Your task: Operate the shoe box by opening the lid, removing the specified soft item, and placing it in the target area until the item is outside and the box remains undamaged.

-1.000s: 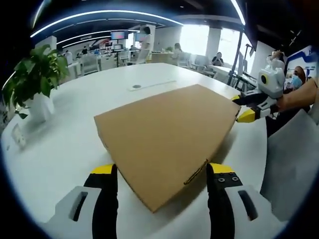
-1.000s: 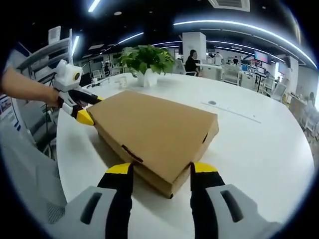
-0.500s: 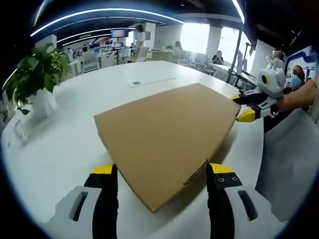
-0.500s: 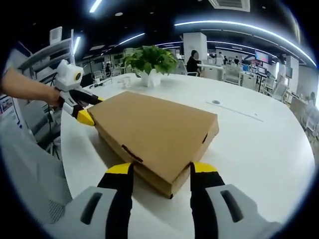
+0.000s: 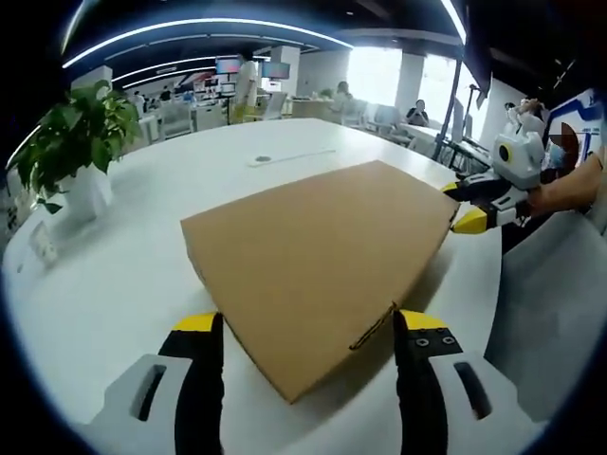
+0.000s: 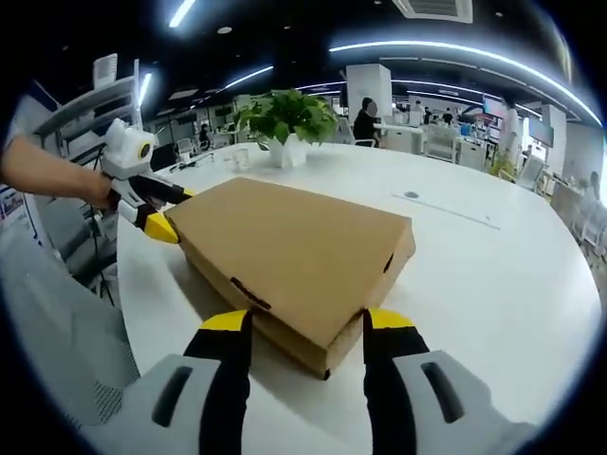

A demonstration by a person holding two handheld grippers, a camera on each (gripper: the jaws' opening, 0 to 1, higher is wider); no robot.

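We hold both grippers — left gripper (image 5: pixel 302 327), right gripper (image 6: pixel 298 322) — jaws apart, each straddling a corner of the closed shoe box (image 5: pixel 318 256); no writing readable.

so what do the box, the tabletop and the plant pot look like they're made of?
Shoe box: looks like plain brown cardboard, matte, with folded edges and a tab slot in its side wall.
Tabletop: smooth white surface with a soft sheen reflecting the ceiling lights; probably laminate or painted, can't tell which.
Plant pot: white and smooth, ceramic or plastic, too small to say.
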